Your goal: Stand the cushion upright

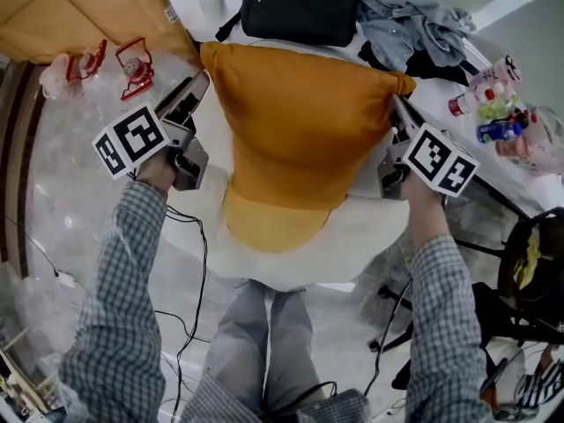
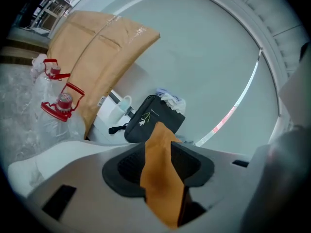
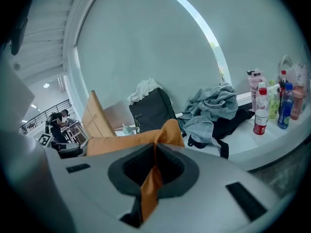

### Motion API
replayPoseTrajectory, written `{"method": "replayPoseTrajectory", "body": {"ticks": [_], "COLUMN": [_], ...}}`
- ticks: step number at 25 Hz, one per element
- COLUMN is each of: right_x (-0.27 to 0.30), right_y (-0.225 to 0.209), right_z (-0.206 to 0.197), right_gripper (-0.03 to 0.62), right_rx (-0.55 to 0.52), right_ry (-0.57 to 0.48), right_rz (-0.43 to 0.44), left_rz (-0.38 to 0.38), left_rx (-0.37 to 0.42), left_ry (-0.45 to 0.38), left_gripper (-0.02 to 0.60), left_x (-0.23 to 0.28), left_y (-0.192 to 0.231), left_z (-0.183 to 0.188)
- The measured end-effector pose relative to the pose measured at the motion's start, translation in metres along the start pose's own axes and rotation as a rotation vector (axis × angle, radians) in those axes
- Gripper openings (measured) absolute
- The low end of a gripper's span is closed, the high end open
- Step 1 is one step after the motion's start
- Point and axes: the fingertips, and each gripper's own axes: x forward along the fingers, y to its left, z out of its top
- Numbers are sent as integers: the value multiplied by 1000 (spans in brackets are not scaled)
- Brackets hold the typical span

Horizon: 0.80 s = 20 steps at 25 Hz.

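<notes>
Orange cushion [image 1: 304, 139] is sitting over the white table [image 1: 374, 236], spanning the space between the two grippers. Its top edge is facing the far side and its lower edge is lying toward the table's near rim. How steeply it is leaning cannot be told from the head view.

Left gripper [image 1: 201, 85] is sitting at the cushion's upper left corner. In the left gripper view its jaws are standing apart. A fold of orange fabric is running up between them, with a dark gap showing beside it, so the pads are not pressing on it.

Right gripper [image 1: 398, 111] is sitting at the upper right corner. In the right gripper view the jaws are closing tight on a thin pinch of the fabric, and the corner is bunching up just past them.

A hand in a checked sleeve is holding each gripper.

Behind the cushion a black bag [image 1: 304, 3] is standing on the table, and a heap of grey clothes [image 1: 410, 20] is lying to its right. Bottles [image 1: 493, 104] are clustering at the table's right end. At the left, brown cardboard [image 1: 88, 7] is leaning, with red-handled water jugs [image 1: 132, 64] beside it.
</notes>
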Motion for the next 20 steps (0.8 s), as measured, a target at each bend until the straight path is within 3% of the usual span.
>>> {"method": "replayPoseTrajectory", "body": {"ticks": [2,7,10,13,20], "right_x": [5,8,1,-5,-27], "right_y": [-2,0,0,2,10], "right_z": [3,4,4,5,18], "right_gripper": [19,30,38,64,146], "right_rx": [-22,-37,-11,-8,-90], "right_ry": [0,-29,-44,-48,-104], "right_rz": [-13,-22,-7,-1,-20], "left_rz": [21,22,-6,14,-15], "left_rx": [-19,-45,-62,-60,89], "left_ry": [-35,-95,-111,-98,-46], "left_gripper": [153,11,8,8,6], "left_x": [-13,-46,-63,-82,-118], "left_y": [6,4,-1,2,-28], "left_z": [-2,-12,-16,-24,-54]}}
